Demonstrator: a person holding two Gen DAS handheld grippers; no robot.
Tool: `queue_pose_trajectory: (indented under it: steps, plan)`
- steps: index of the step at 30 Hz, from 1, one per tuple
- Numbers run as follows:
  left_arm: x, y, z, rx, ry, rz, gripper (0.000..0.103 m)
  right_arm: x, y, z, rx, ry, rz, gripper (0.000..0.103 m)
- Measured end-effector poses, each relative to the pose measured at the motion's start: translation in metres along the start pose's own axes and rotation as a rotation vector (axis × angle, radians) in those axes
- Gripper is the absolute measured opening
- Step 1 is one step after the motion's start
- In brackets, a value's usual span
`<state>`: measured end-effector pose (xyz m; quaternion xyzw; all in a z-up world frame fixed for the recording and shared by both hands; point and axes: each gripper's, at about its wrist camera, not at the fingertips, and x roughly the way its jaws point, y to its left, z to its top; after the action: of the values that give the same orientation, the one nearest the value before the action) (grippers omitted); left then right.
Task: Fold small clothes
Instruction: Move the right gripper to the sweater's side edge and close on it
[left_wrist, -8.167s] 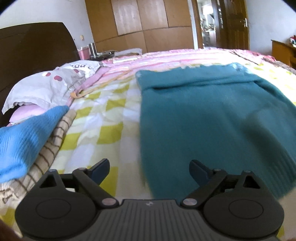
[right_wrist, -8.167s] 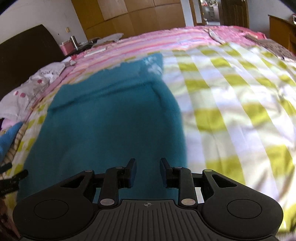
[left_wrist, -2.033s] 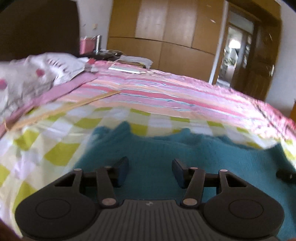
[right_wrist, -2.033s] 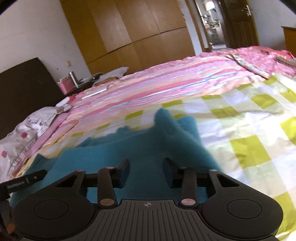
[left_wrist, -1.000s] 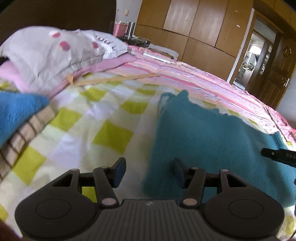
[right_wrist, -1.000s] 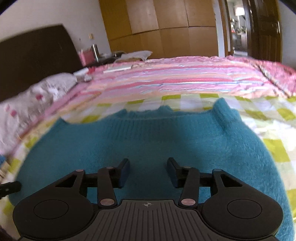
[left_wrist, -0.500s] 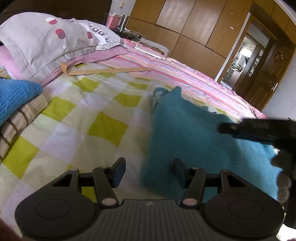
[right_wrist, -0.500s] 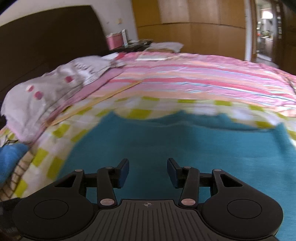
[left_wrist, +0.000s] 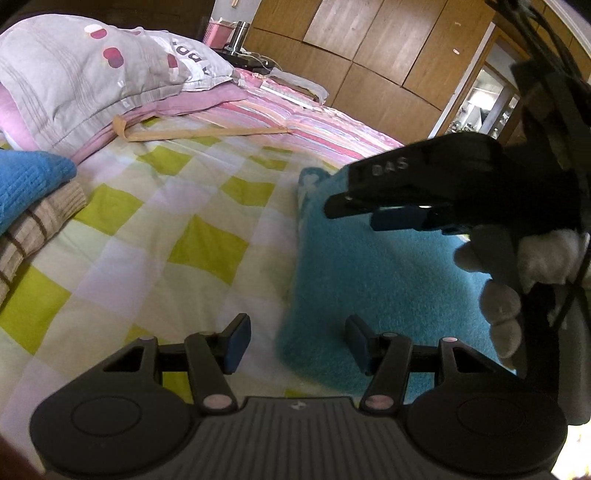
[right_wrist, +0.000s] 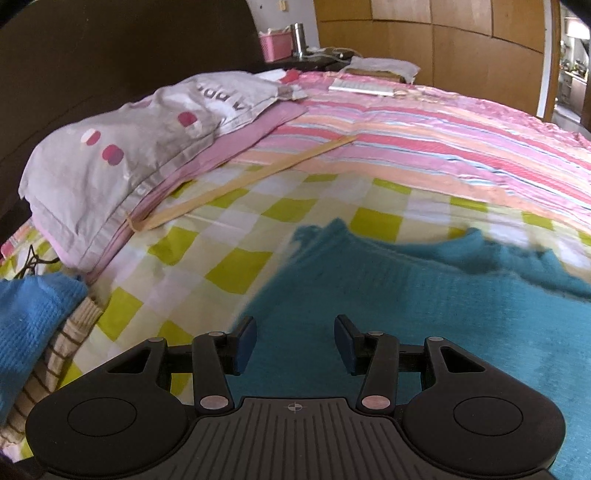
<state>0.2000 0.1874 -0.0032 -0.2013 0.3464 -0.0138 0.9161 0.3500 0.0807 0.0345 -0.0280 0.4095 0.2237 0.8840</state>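
A folded teal sweater (left_wrist: 373, 273) lies flat on the yellow-checked bedspread (left_wrist: 155, 236); it also shows in the right wrist view (right_wrist: 424, 306). My left gripper (left_wrist: 297, 343) is open and empty, hovering over the sweater's near left corner. My right gripper (right_wrist: 294, 345) is open and empty, low over the sweater's left part. In the left wrist view the right gripper (left_wrist: 365, 210) reaches in from the right above the sweater, held by a white-gloved hand (left_wrist: 517, 273).
A stack of folded clothes, blue on top of brown-striped (left_wrist: 29, 195), sits at the left, also in the right wrist view (right_wrist: 33, 325). A grey pillow (right_wrist: 122, 147) and pink striped blanket (right_wrist: 424, 136) lie beyond. Wooden wardrobes (left_wrist: 351, 33) stand behind.
The right gripper has swung left across the sweater, now large in the left wrist view. The left gripper has stayed by the sweater's near left corner. Both stay open.
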Motion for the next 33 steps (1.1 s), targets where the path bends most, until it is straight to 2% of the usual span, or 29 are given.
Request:
queue_pose_trajectory:
  steps: [3, 9, 16, 22, 27, 33]
  plan:
    - [0.002, 0.002, 0.000, -0.006, 0.005, -0.005, 0.061, 0.005, 0.007, 0.003, -0.020, 0.012, -0.001, 0.050]
    - [0.003, 0.002, 0.000, -0.011, 0.009, -0.013, 0.062, 0.014, 0.012, 0.013, -0.006, 0.031, 0.000, 0.052]
    - [0.006, 0.004, 0.001, -0.017, 0.016, -0.020, 0.062, 0.025, 0.022, 0.015, -0.042, 0.052, -0.035, 0.058]
    - [0.008, 0.004, 0.001, -0.015, 0.021, -0.030, 0.062, 0.041, 0.038, 0.023, -0.131, 0.105, -0.115, 0.061]
    - [0.010, 0.007, 0.001, -0.029, 0.024, -0.043, 0.062, 0.057, 0.050, 0.027, -0.207, 0.166, -0.167, 0.069]
    - [0.011, 0.007, 0.001, -0.029, 0.025, -0.046, 0.062, 0.075, 0.065, 0.020, -0.348, 0.206, -0.262, 0.071]
